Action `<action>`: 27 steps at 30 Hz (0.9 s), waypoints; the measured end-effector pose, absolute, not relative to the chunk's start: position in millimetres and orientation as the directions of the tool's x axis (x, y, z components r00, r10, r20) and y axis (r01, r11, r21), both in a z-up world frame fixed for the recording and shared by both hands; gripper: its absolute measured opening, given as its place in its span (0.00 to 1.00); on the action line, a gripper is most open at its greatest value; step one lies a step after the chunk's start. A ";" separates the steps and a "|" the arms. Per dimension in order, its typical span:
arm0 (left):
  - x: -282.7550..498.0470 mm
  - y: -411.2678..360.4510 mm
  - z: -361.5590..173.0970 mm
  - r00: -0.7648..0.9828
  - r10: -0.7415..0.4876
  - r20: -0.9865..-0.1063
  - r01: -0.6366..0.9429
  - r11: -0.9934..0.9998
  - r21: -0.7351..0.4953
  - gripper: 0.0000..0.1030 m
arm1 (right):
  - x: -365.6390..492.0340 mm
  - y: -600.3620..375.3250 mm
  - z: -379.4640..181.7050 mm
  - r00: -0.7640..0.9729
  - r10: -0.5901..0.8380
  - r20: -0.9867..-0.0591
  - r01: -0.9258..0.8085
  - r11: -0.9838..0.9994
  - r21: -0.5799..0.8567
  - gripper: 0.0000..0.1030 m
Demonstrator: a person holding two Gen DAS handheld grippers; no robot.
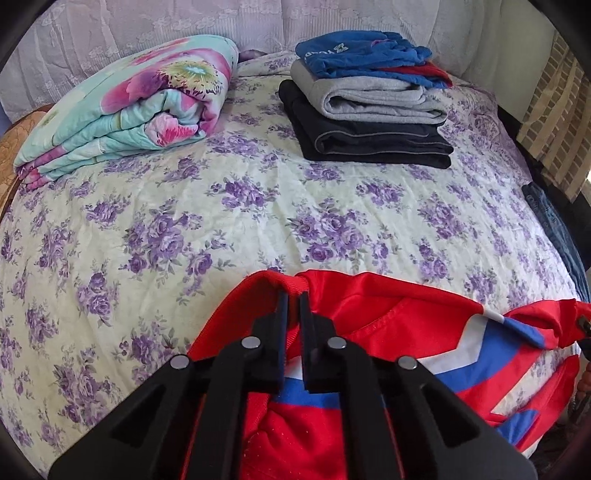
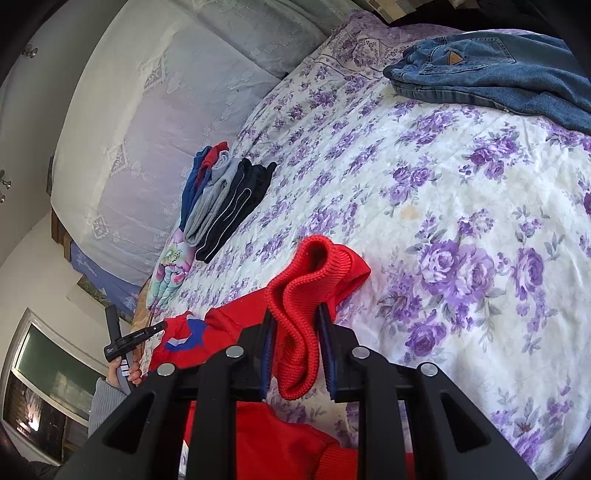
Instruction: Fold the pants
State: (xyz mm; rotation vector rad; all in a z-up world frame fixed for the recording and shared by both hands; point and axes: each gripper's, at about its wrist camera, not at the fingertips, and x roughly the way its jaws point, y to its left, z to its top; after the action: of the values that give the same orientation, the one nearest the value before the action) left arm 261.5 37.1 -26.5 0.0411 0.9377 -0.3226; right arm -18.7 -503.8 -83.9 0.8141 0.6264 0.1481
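Red pants (image 1: pixel 388 317) with blue and white stripes hang between my two grippers above the near edge of the bed. My left gripper (image 1: pixel 294 295) is shut on a red edge of the pants. My right gripper (image 2: pixel 297 314) is shut on a bunched red ribbed cuff (image 2: pixel 306 280) of the same pants; the rest of the fabric (image 2: pixel 258 435) hangs below it. The left gripper also shows in the right wrist view (image 2: pixel 159 326), pinching the striped part.
The bed has a white sheet with purple flowers (image 1: pixel 221 206). A stack of folded clothes (image 1: pixel 369 107) lies at the back, a folded floral quilt (image 1: pixel 122 107) at the back left. Blue jeans (image 2: pixel 498 70) lie at the bed's right side. A lace-covered headboard (image 1: pixel 184 18) stands behind.
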 end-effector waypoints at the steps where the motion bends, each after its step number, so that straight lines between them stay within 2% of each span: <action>1: 256.8 38.3 -23.7 0.560 -0.255 -0.788 0.290 0.952 -0.102 0.05 | -18.5 -503.9 -83.8 0.811 0.357 -0.464 0.109 0.687 0.718 0.22; 9: 240.2 65.1 -4.6 0.616 -0.336 -0.712 0.236 0.942 -0.240 0.04 | -18.5 -505.8 -84.6 0.812 0.357 -0.462 0.114 0.679 0.725 0.22; 20: 269.8 47.5 -36.9 0.521 -0.307 -0.796 0.234 0.949 -0.213 0.07 | -20.9 -507.9 -87.3 0.809 0.357 -0.467 0.126 0.671 0.731 0.23; 23: 272.5 44.7 -38.9 0.514 -0.283 -0.810 0.238 0.954 -0.183 0.23 | -21.8 -509.5 -88.0 0.811 0.357 -0.465 0.129 0.665 0.735 0.23; 25: 271.1 39.8 -40.8 0.515 -0.254 -0.819 0.248 0.958 -0.142 0.48 | -21.7 -509.5 -88.9 0.809 0.353 -0.471 0.136 0.666 0.733 0.23; 27: 269.2 32.8 -44.6 0.528 -0.210 -0.823 0.253 0.964 -0.084 0.49 | -21.7 -510.2 -89.8 0.808 0.356 -0.471 0.138 0.662 0.736 0.23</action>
State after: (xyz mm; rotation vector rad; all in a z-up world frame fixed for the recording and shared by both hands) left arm 269.2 32.8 -44.6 0.0480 0.9761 -0.2766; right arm -21.7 -510.2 -89.8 0.8522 0.6375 0.1331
